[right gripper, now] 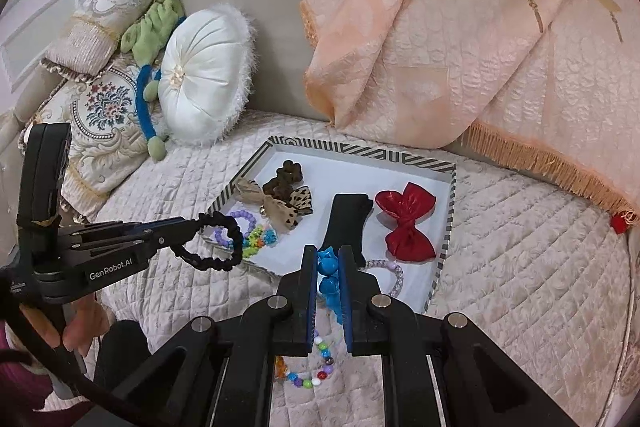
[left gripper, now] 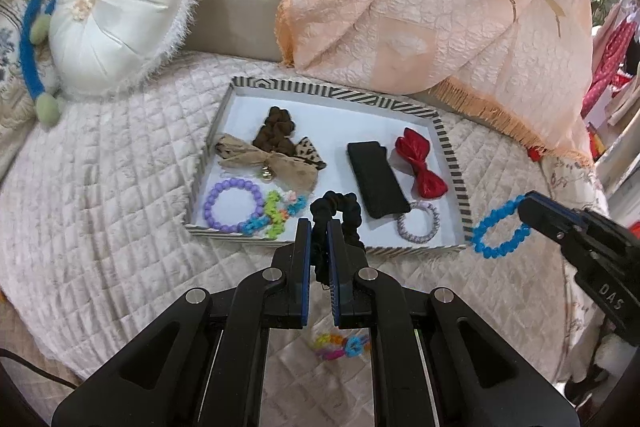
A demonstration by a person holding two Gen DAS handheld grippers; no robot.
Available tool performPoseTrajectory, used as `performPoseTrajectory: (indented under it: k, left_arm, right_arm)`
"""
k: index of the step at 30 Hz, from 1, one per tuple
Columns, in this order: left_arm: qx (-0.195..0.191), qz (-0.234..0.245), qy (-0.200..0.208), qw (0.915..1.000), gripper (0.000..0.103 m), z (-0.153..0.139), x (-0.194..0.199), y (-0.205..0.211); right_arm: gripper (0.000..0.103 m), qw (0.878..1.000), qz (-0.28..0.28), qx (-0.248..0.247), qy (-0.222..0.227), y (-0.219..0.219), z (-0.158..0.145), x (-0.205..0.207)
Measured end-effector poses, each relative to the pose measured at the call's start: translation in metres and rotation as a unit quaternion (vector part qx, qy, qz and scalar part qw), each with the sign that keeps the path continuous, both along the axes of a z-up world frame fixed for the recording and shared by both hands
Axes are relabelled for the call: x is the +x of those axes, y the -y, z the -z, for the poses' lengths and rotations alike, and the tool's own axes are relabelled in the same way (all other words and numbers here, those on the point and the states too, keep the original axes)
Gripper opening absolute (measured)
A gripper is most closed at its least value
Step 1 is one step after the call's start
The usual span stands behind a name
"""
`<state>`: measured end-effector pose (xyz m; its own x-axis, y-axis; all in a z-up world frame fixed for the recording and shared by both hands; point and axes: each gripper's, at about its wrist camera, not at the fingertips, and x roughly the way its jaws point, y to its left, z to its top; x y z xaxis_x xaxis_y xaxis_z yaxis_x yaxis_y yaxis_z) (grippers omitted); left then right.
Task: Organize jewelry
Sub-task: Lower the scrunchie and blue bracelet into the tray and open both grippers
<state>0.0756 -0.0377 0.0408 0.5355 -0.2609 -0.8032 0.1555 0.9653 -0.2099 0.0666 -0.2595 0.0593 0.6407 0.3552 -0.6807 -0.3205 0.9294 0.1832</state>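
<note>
A striped-rim tray lies on the quilted bed. It holds a red bow, a black band, a brown scrunchie, beige and leopard bows, a purple bead bracelet, a multicolour bracelet and a lilac hair tie. My left gripper is shut on a black scrunchie over the tray's near edge. My right gripper is shut on a blue bracelet at the tray's near right corner.
A colourful hair tie and a multicolour bead bracelet lie on the quilt below the grippers. A white round cushion and a green-and-blue plush toy lie far left. A peach fringed blanket is heaped behind the tray.
</note>
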Motion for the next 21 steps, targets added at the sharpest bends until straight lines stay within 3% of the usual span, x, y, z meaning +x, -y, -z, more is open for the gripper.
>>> performPoseTrajectory:
  k: [9,21]
  left_arm:
    - [-0.045,0.004,-0.045,0.998,0.006,0.026,0.033,0.008]
    - [-0.039,-0.012,-0.074,0.9964,0.006,0.07,0.08,0.015]
  right_arm:
    - [0.009,1.0,0.003,-0.004,-0.015,-0.005,0.011,0.032]
    - [0.01,0.999,0.007,-0.005,-0.035,-0.031,0.025,0.114]
